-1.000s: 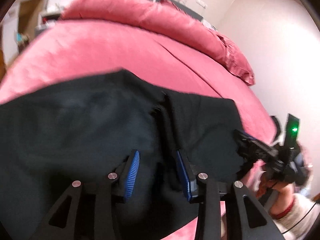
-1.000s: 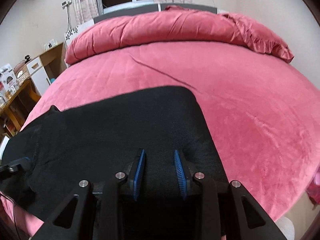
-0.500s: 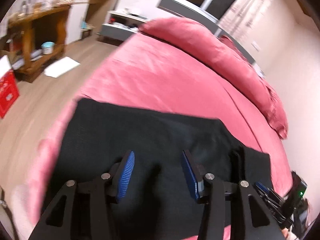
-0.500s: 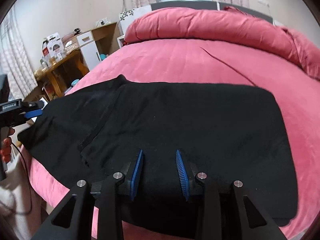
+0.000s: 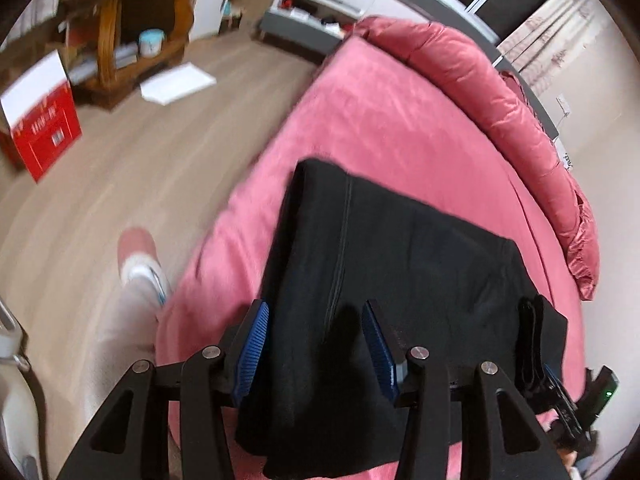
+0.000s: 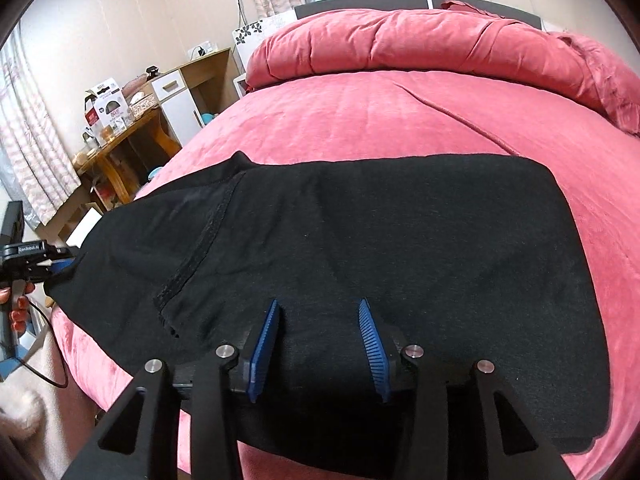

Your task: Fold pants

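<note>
Black pants (image 6: 360, 232) lie flat across the near part of a pink bed (image 6: 400, 128), with a seam running along their left part. My right gripper (image 6: 318, 304) hovers over their near edge. Its jaws are opening and no cloth is pinched between the blue pads. My left gripper (image 5: 314, 308) stands open over the pants (image 5: 400, 280) at their left end, close to the bed's side edge (image 5: 224, 248). The right view shows the left gripper (image 6: 36, 258) at the far left, held by a hand. At the lower right of the left view is the right gripper (image 5: 560, 396).
A rolled pink duvet (image 6: 420, 36) lies along the head of the bed. A wooden desk (image 6: 120, 136) with small items stands left of the bed. On the floor are a red box (image 5: 44, 128), white paper (image 5: 176, 84) and a person's slippered foot (image 5: 140, 256).
My left gripper has swept left along the pants to their end by the bed edge, rolling as it went, and its jaws have widened. The right gripper's jaws have also widened.
</note>
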A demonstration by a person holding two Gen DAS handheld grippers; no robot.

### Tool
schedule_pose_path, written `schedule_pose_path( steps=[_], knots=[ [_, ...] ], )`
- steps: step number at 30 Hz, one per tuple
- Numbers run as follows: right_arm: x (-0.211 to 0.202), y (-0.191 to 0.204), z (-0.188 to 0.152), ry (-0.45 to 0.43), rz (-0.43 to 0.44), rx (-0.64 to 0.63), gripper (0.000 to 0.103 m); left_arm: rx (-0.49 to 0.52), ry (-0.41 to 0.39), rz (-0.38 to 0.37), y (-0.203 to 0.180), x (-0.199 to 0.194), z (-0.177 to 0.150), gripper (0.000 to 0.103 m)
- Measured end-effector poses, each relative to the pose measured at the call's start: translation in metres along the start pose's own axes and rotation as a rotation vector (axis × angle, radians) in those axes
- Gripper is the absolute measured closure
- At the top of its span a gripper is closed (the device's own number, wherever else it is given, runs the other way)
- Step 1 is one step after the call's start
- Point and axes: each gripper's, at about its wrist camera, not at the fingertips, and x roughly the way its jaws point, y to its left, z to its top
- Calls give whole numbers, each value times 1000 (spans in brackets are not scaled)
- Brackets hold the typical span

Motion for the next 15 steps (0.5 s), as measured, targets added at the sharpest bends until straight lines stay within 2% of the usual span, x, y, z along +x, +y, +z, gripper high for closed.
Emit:
schedule_pose_path(
  steps=[3,7,12,15],
  knots=[
    [0,0,0,0,2,2,60,-19,37,-60,0,9,-3,54],
    [0,0,0,0,2,3,60,63,41,-20,-12,12,-11,51],
    [-1,0,0,1,2,3,60,27,44,-50,-7,15,-11,50],
    [-2,-1,-1,1,3,4,60,-5,31,-43,-8,13,-13,52]
  ],
)
